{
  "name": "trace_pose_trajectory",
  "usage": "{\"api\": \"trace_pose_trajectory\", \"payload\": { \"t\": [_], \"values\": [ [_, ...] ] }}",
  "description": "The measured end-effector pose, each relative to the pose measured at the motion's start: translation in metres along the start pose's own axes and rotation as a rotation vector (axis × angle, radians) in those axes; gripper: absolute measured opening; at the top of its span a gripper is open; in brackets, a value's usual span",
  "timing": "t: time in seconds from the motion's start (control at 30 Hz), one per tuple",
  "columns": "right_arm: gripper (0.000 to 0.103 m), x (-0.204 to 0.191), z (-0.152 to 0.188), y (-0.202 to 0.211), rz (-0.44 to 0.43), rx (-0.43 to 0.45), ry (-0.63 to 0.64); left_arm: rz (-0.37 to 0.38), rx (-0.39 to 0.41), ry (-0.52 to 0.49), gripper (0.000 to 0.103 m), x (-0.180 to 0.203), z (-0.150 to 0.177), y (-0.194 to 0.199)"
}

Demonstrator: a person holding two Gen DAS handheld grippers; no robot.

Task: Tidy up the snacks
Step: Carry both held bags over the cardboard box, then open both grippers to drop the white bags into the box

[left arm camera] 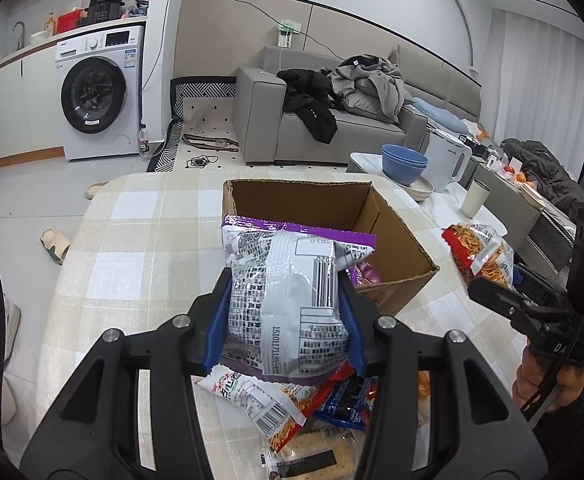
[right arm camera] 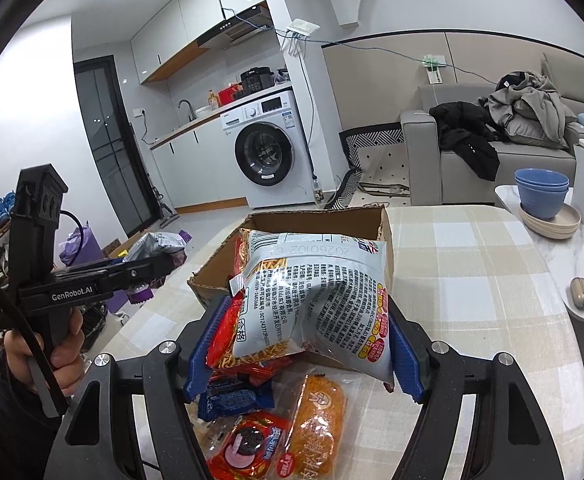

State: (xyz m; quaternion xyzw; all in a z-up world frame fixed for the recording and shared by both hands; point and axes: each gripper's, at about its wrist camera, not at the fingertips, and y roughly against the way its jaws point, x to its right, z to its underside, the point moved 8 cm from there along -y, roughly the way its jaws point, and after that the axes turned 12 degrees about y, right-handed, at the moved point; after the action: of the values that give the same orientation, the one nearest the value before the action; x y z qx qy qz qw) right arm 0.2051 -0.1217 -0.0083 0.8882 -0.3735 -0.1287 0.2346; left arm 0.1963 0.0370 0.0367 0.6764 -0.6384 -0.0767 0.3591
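My left gripper (left arm camera: 286, 312) is shut on a purple-and-silver snack bag (left arm camera: 288, 300), held above the table just short of the open cardboard box (left arm camera: 303, 204). My right gripper (right arm camera: 305, 340) is shut on a red-and-white noodle snack bag (right arm camera: 315, 300), raised in front of the same box (right arm camera: 315, 216). That bag also shows at the right of the left wrist view as the red noodle bag (left arm camera: 479, 252). A pile of loose snack packs (left arm camera: 292, 404) lies on the checked tablecloth under both grippers, among them an orange pack (right arm camera: 317, 424) and a blue pack (right arm camera: 232, 396).
Stacked blue bowls (left arm camera: 403, 162) on plates, a white kettle (left arm camera: 449, 164) and a cup (left arm camera: 475, 198) stand on a side table beyond the box. A small pouch (right arm camera: 581, 292) lies at the right. A grey sofa (left arm camera: 331, 120) with clothes and a washing machine (left arm camera: 96, 92) are behind.
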Motion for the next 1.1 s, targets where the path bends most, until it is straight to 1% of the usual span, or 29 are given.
{"api": "trace_pose_trajectory", "payload": {
  "t": [0.1, 0.33, 0.6, 0.83, 1.0, 1.1],
  "values": [
    [0.074, -0.002, -0.001, -0.006, 0.023, -0.022, 0.009, 0.008, -0.008, 0.002, 0.045, 0.002, -0.005, -0.007],
    [0.074, -0.006, -0.009, -0.014, 0.025, -0.038, 0.02, 0.015, -0.024, -0.018, 0.045, 0.011, -0.016, -0.029],
    [0.074, -0.007, -0.014, -0.031, 0.058, -0.076, 0.069, -0.001, -0.04, -0.023, 0.045, 0.013, -0.021, -0.054],
    [0.074, -0.011, -0.018, -0.046, 0.086, -0.109, 0.106, -0.019, -0.033, -0.032, 0.045, 0.015, -0.029, -0.074],
    [0.074, -0.012, -0.022, -0.056, 0.091, -0.123, 0.116, -0.029, -0.028, -0.025, 0.045, 0.014, -0.037, -0.088],
    [0.074, -0.012, -0.024, -0.063, 0.1, -0.133, 0.119, -0.041, -0.019, -0.037, 0.045, 0.015, -0.04, -0.095]
  ]
}}
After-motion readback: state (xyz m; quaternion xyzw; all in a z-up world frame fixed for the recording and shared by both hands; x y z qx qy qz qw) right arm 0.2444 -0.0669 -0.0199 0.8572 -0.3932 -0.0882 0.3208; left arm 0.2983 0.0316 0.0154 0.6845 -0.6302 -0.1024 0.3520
